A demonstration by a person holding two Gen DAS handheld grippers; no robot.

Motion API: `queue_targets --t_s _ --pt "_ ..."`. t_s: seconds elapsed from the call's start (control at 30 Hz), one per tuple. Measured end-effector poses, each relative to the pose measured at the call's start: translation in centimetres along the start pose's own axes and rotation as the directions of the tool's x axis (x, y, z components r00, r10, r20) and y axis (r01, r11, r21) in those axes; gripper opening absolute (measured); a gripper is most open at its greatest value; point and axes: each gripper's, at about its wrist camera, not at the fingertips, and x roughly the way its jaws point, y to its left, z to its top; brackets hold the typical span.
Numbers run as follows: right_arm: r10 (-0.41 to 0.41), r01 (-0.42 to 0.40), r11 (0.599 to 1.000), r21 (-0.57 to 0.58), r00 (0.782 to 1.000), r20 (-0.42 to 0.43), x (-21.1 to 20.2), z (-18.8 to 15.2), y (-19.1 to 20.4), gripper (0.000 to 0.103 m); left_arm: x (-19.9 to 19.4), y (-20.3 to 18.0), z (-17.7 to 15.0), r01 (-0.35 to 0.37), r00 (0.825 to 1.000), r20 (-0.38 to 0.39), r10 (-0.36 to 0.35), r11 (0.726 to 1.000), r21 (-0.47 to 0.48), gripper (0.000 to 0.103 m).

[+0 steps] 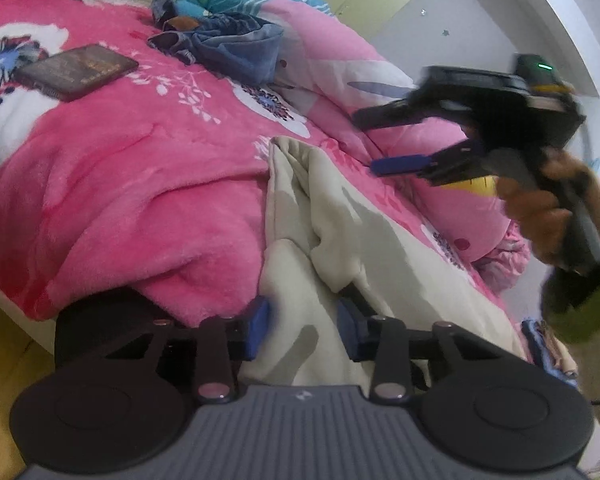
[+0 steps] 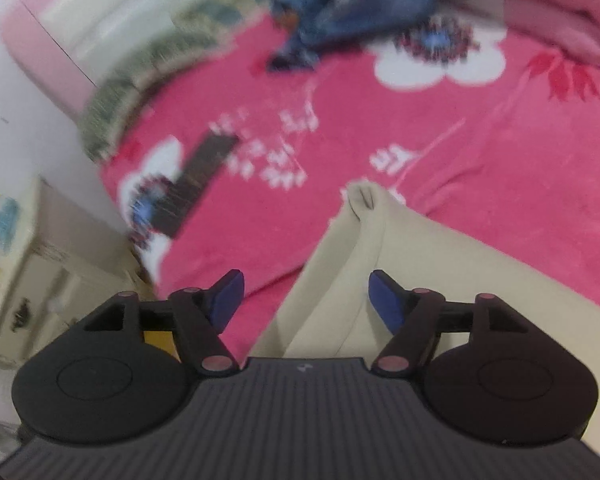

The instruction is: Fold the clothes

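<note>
Left gripper parted around cream garment, right gripper wide, empty

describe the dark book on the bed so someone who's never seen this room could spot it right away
Start with the pink flowered blanket covering the bed. On it, towards the far side and left of the crumpled heap of blue jeans, lies the book, flat and closed. It is the only dark, hard-edged rectangle there; everything near it is soft cloth, like the beige garment.
</note>
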Motion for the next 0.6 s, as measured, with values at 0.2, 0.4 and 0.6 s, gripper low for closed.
queue_targets --t_s 0.2,0.4,0.6 --pt "-0.101 0.102 0.995 0.004 0.985 -0.142 3.9 1.3 0.7 0.079 0.7 0.1 0.1 0.012 1.0 -0.027 -0.012 1.0 0.003 0.049" --pt "-0.155 0.153 0.988 -0.024 0.962 -0.226 6.9 2.2 1.8 0.088 1.1 -0.2 0.4 0.011 1.0 -0.027 -0.01 1.0 0.024 0.021" --pt "-0.222 0.206 0.975 -0.086 0.934 -0.279 8.7 2.1 2.6 0.09 -0.1 -1.4 0.5 0.084 0.996 0.033 -0.086 0.995 0.052 0.012"
